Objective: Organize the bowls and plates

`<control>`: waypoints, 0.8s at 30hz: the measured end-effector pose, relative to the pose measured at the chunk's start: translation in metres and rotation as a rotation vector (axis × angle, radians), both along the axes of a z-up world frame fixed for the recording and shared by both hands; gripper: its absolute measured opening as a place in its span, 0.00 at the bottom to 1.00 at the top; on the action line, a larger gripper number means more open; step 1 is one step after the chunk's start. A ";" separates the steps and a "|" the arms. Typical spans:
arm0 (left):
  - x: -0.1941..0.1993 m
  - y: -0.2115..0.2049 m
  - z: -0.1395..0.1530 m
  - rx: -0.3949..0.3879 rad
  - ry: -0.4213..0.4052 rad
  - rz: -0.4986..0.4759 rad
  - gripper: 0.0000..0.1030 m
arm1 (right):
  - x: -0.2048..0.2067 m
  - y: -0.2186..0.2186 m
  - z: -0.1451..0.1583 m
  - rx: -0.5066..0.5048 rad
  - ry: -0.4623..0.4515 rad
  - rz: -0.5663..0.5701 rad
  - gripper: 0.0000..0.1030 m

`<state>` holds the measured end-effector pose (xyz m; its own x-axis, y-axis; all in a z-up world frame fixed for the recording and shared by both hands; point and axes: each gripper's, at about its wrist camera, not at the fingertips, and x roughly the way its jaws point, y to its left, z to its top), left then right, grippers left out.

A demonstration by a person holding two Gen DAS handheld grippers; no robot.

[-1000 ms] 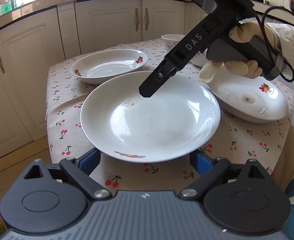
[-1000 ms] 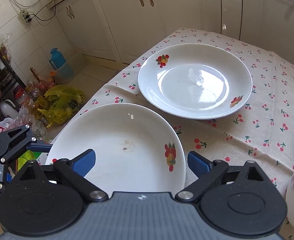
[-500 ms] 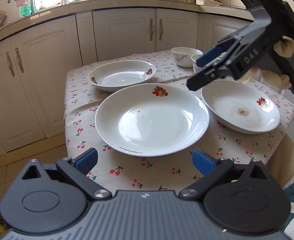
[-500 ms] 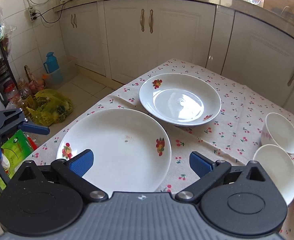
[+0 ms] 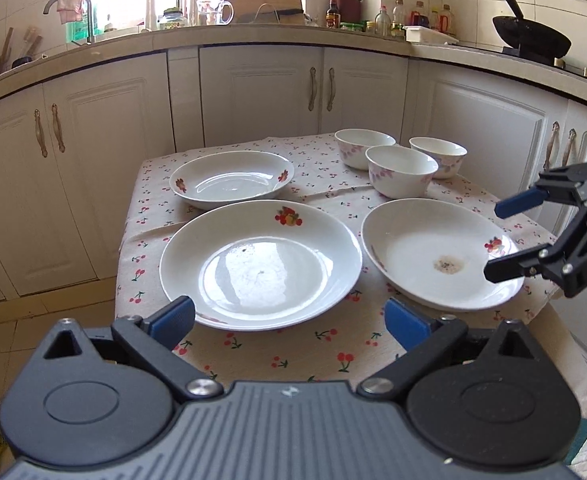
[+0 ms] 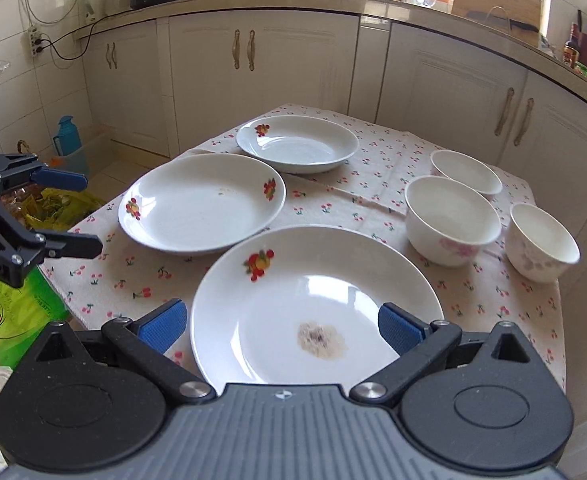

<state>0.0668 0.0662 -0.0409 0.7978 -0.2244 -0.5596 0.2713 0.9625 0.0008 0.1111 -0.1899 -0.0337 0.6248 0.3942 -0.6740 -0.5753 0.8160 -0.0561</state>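
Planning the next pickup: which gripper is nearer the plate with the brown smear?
Right. The right gripper hangs over the smeared plate, while the left gripper faces the neighbouring clean plate.

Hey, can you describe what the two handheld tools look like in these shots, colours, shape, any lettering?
Both are matte black scissor-like linkages on a ribbed grey housing with two round black hubs and silver pivot bolts. Each finger ends in a blue textured pad. The right tool carries white letters "DAS" on its side; the left tool shows white lettering ending "RoboLAI", partly cut off. No sleeve or cable is clearly visible.
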 end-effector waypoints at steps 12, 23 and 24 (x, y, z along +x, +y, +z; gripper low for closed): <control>0.002 -0.047 0.009 0.033 0.002 -0.070 0.99 | -0.022 -0.044 -0.041 0.003 0.040 -0.064 1.00; 0.033 -0.060 0.014 0.033 0.063 -0.104 0.99 | -0.009 -0.035 -0.062 -0.005 0.042 -0.015 1.00; 0.037 -0.062 0.014 0.033 0.066 -0.109 0.99 | -0.008 -0.035 -0.063 0.004 0.042 -0.011 1.00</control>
<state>0.1033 0.0041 -0.0265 0.7310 -0.2882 -0.6185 0.3749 0.9270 0.0111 0.1031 -0.2250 -0.0967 0.6002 0.3900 -0.6984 -0.5679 0.8226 -0.0287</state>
